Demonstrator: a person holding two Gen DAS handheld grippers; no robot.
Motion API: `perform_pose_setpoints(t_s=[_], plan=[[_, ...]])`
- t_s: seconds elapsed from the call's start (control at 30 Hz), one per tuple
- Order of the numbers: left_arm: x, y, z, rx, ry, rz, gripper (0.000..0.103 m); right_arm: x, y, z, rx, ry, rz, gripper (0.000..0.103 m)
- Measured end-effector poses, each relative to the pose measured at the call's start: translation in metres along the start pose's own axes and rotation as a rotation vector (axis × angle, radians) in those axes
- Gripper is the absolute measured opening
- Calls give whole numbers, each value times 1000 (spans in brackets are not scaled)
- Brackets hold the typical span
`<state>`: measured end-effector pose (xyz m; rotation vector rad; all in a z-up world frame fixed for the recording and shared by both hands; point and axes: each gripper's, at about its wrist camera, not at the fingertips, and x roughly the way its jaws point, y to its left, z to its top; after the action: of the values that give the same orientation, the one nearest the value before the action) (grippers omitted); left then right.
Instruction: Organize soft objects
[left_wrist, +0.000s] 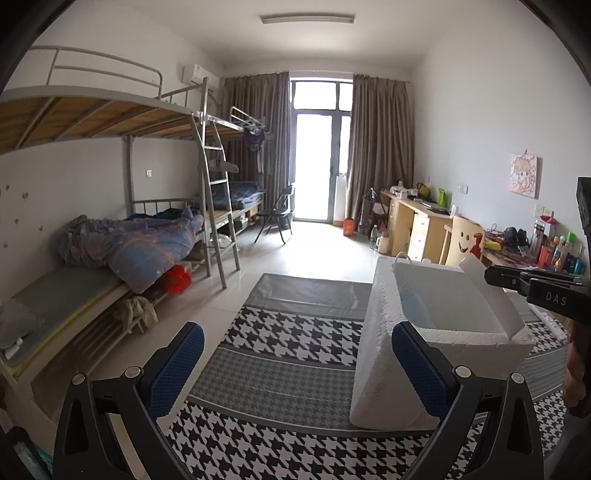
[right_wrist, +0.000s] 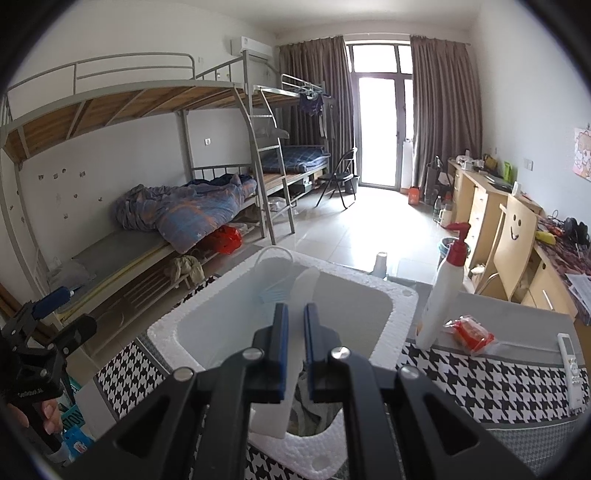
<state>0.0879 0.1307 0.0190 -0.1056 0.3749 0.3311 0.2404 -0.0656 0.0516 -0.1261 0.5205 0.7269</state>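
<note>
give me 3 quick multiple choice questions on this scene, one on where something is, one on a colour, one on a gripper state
1. Where does the white pump bottle with the red top stand?
A. inside the foam box
B. on the houndstooth cloth, right of the white foam box
C. on the lower bunk

2. What colour are the pads of the left gripper?
A. blue
B. green
C. yellow

3. How is the right gripper set?
A. wide open and empty
B. clamped on the pump bottle
C. closed on a thin white foam sheet

Answers: 1 B, it stands on the houndstooth cloth beside the box; 2 A, both pads show blue; 3 C, the pads stand close, the sheet running between them.
</note>
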Motion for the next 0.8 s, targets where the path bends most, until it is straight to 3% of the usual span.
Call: perform_pose_setpoints(t_s=[0.2,0.33,0.37,0.5,0.57,0.8], plan=[[1,2,0,-8,5,3,102,2,-1,1,5,11,-6,16],[4,3,0,-2,15,5,102,-4,-1,0,9,-14,-11,59],[5,3,0,-2,19,4,102,-5,0,0,8,-22,-11,62],[3,-1,-1,3,24,1,102,-11,0,0,7,-35,1,66],[1,-3,0,4,22,-5,102,-15,0,-2,5,-43,-1,74],[-6,-13,1,4,8,-32,102,-29,-1,-8,2,-63,-1,76]])
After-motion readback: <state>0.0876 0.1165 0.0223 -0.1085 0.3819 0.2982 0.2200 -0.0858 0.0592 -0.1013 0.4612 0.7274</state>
